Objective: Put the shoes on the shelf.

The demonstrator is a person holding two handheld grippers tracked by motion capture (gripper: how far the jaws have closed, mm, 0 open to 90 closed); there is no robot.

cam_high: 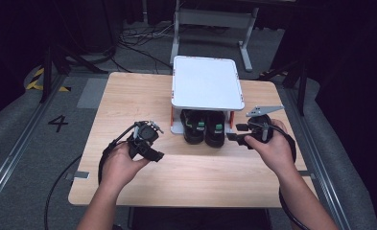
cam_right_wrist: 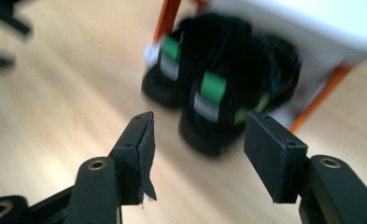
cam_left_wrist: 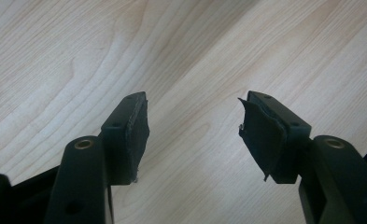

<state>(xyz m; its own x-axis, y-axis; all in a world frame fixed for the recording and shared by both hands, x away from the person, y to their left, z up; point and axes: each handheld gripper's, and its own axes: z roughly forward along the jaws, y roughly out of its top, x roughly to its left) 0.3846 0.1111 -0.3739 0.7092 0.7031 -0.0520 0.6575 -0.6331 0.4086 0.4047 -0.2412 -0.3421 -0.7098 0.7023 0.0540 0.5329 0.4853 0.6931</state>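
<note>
right gripper (cam_right_wrist: 197, 140) open near green-labelled black shoes (cam_right_wrist: 218, 88), writing unreadable.

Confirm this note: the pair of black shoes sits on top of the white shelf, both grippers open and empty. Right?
Not quite. The black shoes sit under the white shelf, on its lower level, as the high view shows. The left gripper and right gripper are indeed open and empty.

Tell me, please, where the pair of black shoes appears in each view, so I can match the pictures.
High view: the shoes sit centre, under the white shelf.
Left gripper view: bare wooden table ahead of the tool; this line places no shoes.
Right gripper view: upper centre, blurred, beyond the tool.
Shared landmark: the wooden table.
</note>
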